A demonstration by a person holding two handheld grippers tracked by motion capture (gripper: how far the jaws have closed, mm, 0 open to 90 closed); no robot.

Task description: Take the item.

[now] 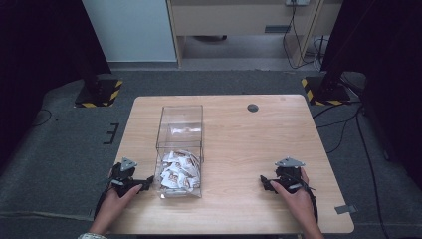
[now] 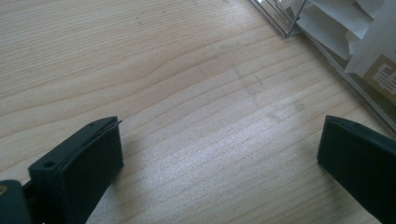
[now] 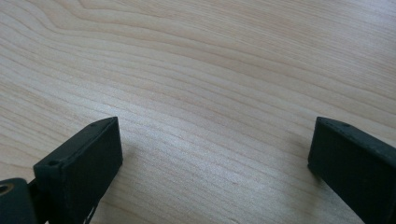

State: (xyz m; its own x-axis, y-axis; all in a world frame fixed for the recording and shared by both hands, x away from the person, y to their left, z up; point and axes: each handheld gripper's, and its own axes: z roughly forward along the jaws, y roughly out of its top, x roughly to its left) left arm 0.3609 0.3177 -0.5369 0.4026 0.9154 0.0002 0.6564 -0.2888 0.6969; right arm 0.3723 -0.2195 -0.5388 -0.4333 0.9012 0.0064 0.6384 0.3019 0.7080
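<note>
We are at a light wooden table [image 1: 239, 129], and on its left half stands a tall clear plastic box [image 1: 180, 149] running from near to far, its near end heaped with small white sachets [image 1: 178, 172]. Our left gripper [image 1: 144, 183] rests on the table just left of that near end, jaws spread wide with bare wood between them. Our right gripper [image 1: 263, 181] rests well apart to the right, jaws also wide and holding nothing. We judge this the starting pose, before any reach. The next move calls for lifting a gripper over the box's rim and descending onto one sachet.
</note>
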